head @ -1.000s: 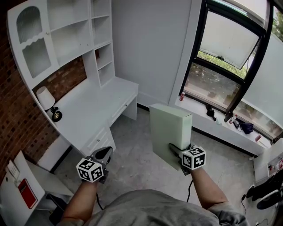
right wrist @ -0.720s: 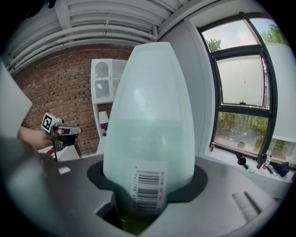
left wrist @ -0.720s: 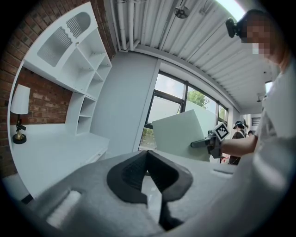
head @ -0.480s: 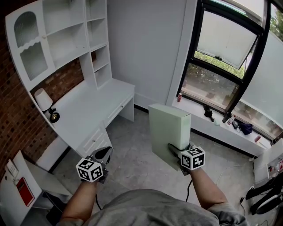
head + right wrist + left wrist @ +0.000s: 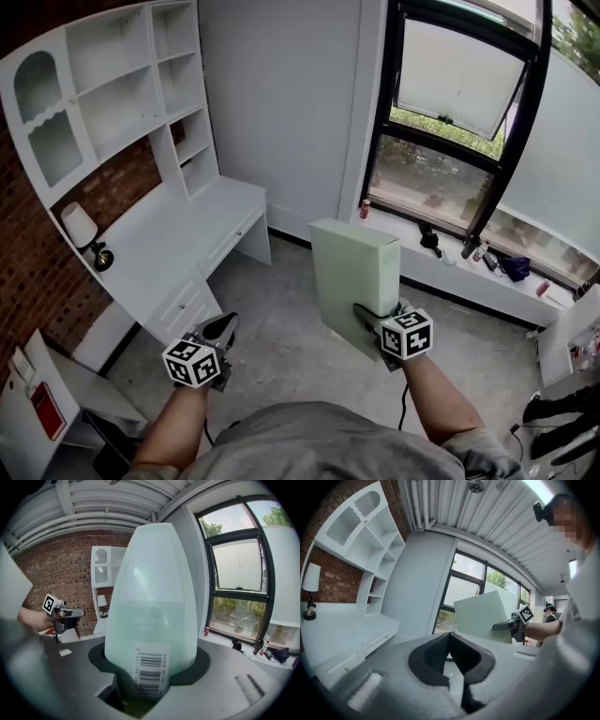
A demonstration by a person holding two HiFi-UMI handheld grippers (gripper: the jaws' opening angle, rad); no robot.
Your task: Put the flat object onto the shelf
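The flat object is a pale green box (image 5: 352, 281), held upright on its edge by my right gripper (image 5: 372, 317), whose jaws are shut on its lower edge. In the right gripper view the box (image 5: 150, 606) fills the middle, with a barcode label facing the camera. The white shelf unit (image 5: 103, 94) stands at the far left above a white desk (image 5: 178, 234), well away from the box. My left gripper (image 5: 220, 328) hangs low at the left, shut, nothing between its fingers (image 5: 440, 653). The left gripper view shows the box (image 5: 485, 616) off to the right.
A small lamp (image 5: 80, 230) stands on the desk against the brick wall. A window sill (image 5: 450, 272) at the right carries a red can (image 5: 366, 208) and small items. Grey floor (image 5: 281, 328) lies between desk and sill. A white stand (image 5: 42, 403) is at bottom left.
The head view has swung, so the shelf and desk sit further left and lower. Both grippers keep their places, and the box stays in the right gripper.
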